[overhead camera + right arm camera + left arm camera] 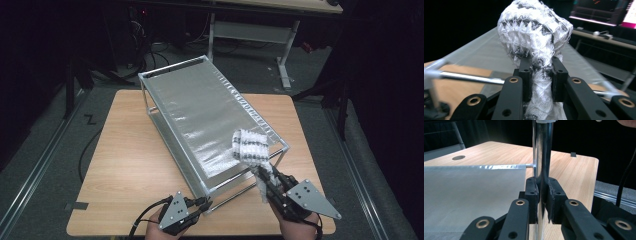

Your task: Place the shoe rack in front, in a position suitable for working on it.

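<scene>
My left gripper pinches the rack's near corner post – that steadies the metal rack on the table. My right gripper clamps a bunched black-and-white cloth, its free end puffed above the jaws – over the foil-lined top shelf, ready for wiping.

Each black claw carries brass rivets, a grey triangular plate and black cable.
</scene>
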`<control>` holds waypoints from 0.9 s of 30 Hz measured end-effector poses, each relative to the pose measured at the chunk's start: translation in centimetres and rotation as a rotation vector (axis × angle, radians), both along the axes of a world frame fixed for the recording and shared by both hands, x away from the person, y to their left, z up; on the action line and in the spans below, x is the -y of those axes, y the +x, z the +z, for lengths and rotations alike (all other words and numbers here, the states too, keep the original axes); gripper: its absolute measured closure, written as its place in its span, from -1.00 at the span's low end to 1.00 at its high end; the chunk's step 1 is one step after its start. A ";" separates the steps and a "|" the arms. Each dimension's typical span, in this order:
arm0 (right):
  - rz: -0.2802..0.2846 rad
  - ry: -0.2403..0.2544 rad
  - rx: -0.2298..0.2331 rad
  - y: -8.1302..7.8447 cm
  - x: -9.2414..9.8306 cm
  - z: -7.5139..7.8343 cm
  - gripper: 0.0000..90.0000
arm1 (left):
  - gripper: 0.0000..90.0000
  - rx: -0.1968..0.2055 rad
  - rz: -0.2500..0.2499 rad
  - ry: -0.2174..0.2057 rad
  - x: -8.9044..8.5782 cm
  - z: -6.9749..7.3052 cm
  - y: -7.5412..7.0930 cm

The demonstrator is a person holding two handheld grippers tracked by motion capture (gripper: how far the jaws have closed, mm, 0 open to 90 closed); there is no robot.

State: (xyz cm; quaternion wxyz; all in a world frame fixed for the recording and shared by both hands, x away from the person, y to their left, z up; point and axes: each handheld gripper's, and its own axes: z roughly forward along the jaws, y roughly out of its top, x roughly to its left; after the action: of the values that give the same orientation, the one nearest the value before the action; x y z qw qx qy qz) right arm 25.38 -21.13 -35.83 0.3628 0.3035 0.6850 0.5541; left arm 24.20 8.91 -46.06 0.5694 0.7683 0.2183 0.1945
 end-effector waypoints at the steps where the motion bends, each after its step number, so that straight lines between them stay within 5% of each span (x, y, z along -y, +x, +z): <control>1: 0.015 -0.007 -0.008 -0.1 -0.3 -0.1 0.68 | 0.79 0.000 0.002 0.001 0.0 0.0 0.0; 15: 0.198 -0.122 -0.041 -2.5 -5.7 -1.3 0.68 | 0.79 -0.003 0.000 -0.001 -0.1 0.0 0.0; 27: 0.177 -0.157 -0.063 -2.5 -6.0 -1.4 0.68 | 0.79 -0.001 -0.001 0.002 0.0 0.0 0.0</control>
State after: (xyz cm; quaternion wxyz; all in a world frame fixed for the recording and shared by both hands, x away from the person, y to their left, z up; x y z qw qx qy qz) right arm 22.84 -15.15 -37.19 0.3134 0.2300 0.7615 0.5187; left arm 24.20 8.95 -46.04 0.5685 0.7692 0.2181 0.1939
